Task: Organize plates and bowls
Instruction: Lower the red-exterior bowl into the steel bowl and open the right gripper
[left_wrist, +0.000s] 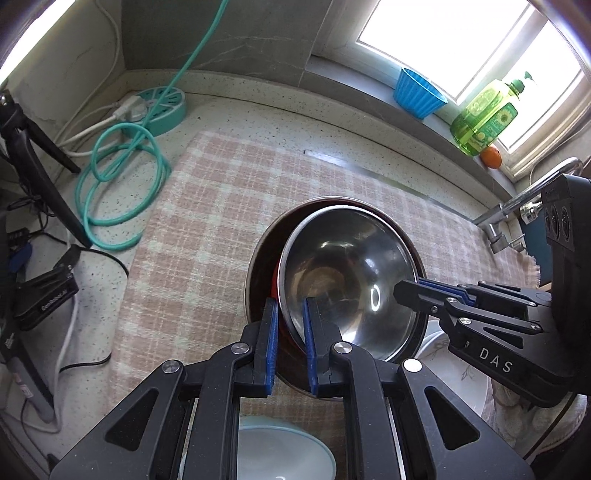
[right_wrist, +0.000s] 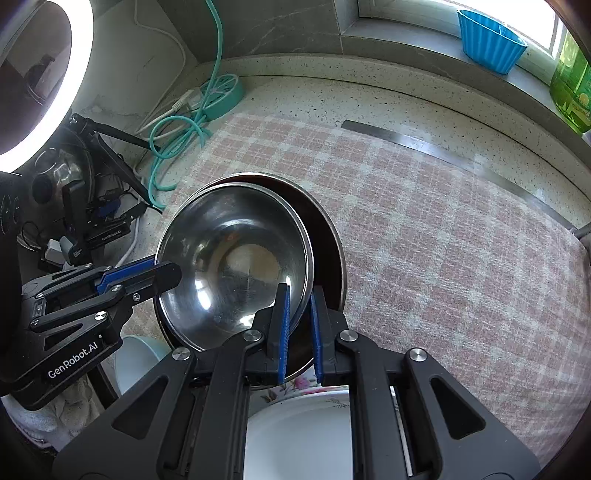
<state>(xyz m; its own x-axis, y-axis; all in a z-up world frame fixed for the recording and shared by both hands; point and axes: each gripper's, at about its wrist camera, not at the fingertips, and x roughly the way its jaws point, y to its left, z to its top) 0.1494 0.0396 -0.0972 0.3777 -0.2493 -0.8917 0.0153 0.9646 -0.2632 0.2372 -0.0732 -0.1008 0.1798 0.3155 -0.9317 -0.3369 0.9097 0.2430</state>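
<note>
Nearest each lens, two hand-held grippers pinch opposite sides of one steel bowl (left_wrist: 347, 273) over a kitchen desk (left_wrist: 236, 110). The left hand-held gripper (left_wrist: 291, 325) is clenched on the near-left rim, one blue pad inside the bowl and one outside, the rim running between them; seen from the other camera, its fingertip lies over the rim at the bowl's left edge. The right hand-held gripper (right_wrist: 301, 314) grips the rim on the bowl's right side in the same manner, so the bowl hangs between the two tools, each pointing steeply down and roughly facing the other across it. Neither hand is nearer: both are already on the bowl, which lies just ahead of and below each set of fingers. The steel bowl sits tilted and off-centre inside a larger dark bowl (right_wrist: 328, 236) with a steel rim, crowding that bowl's left side and leaving a crescent of dark interior open on the right; whether it already rests on the bigger bowl or is yet carried by the grippers cannot be told. That nesting is the relation the next move appears to turn on: the inner bowl wants levelling and centring before the pads let go. Under the tools' bodies lie a pale blue bowl (left_wrist: 284, 454) and a white flowered plate (right_wrist: 299, 432). Beyond, the dark bowl stands on a pink checked cloth (right_wrist: 424, 229) spread across the speckled desk.
</note>
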